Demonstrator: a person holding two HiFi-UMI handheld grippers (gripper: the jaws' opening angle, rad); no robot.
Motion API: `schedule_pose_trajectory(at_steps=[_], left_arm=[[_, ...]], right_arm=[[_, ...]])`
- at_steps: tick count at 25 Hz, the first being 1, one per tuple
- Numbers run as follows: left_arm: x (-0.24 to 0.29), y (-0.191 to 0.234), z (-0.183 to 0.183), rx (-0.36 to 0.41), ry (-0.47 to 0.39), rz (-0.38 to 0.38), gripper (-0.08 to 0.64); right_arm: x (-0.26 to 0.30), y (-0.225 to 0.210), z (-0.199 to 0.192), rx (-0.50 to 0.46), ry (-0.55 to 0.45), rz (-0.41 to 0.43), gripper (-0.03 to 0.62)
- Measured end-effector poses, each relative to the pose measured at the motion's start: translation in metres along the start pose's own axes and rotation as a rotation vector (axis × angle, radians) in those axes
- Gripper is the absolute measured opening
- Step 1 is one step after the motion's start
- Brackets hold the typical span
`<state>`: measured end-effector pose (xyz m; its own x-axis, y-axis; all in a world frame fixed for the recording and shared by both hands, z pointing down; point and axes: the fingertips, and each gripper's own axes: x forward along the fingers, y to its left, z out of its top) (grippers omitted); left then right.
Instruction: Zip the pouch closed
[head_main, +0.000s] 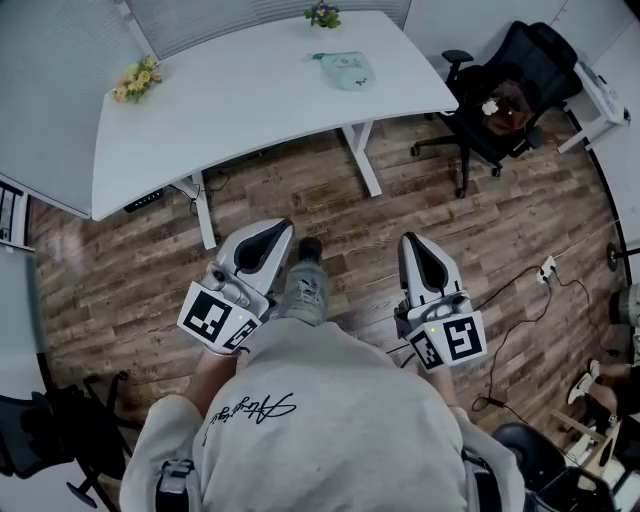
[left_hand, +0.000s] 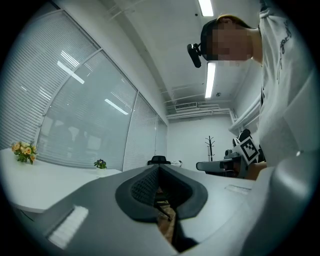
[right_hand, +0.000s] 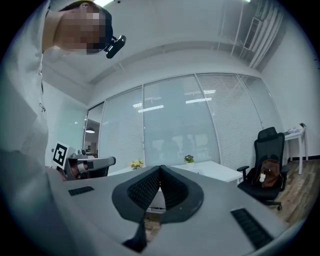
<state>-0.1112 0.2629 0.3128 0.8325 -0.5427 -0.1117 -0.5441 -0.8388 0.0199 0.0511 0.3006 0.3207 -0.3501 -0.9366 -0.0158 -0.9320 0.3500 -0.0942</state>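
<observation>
The pale green pouch lies on the far right part of the white desk, well away from both grippers. Over the wooden floor my left gripper is held shut with nothing in it. My right gripper is beside it, also shut and empty. In the left gripper view the left gripper's dark pads meet, and the right gripper shows to the right. The right gripper is closed the same way in its own view, with the left gripper at its left. Neither gripper view shows the pouch.
Yellow flowers sit at the desk's left end and a small purple plant at its back edge. A black office chair with a brown bag stands right of the desk. Cables and a power strip lie on the floor at right. My shoe shows between the grippers.
</observation>
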Motion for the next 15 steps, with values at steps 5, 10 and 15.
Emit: schedule_pose_trajectory(at_steps=[5, 10, 15], left_arm=[[0.038, 0.038, -0.006, 0.012, 0.001, -0.015, -0.002], [0.078, 0.084, -0.007, 0.015, -0.001, -0.033, 0.000], [0.122, 0.136, -0.007, 0.010, 0.005, -0.046, -0.002]], right_arm=[[0.037, -0.034, -0.004, 0.020, 0.001, -0.042, 0.000], [0.098, -0.055, -0.005, 0.021, 0.005, -0.028, 0.000], [0.159, -0.082, 0.003, 0.015, -0.007, -0.029, 0.000]])
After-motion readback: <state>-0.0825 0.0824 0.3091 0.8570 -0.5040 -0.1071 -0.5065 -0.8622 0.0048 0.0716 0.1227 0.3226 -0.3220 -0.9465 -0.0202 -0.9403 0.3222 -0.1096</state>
